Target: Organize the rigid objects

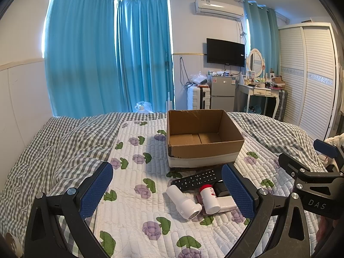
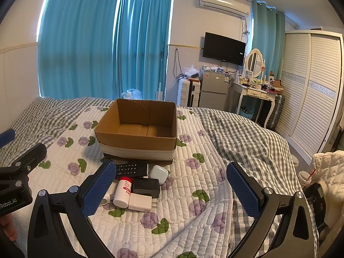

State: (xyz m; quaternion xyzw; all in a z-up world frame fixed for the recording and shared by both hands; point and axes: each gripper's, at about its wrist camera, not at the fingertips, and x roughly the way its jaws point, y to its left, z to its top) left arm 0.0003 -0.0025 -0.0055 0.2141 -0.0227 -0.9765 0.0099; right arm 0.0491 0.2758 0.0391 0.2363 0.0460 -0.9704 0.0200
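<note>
Open-topped box (image 2: pixel 137 129) sits on the quilt (image 2: pixel 193 193) ahead of both grippers, long axis crosswise; the remote (image 2: pixel 131 169) lies crosswise along its near base. Nearer, the red-capped bottle (image 2: pixel 123 191) points cap-first toward the box. Left gripper (image 1: pixel 167 190) and right gripper (image 2: pixel 171 185) both spread, grasping nothing; the right gripper's left finger partly hides the remote.

Home bedroom: bed (image 1: pixel 64 142), wardrobe (image 1: pixel 309 75).
</note>
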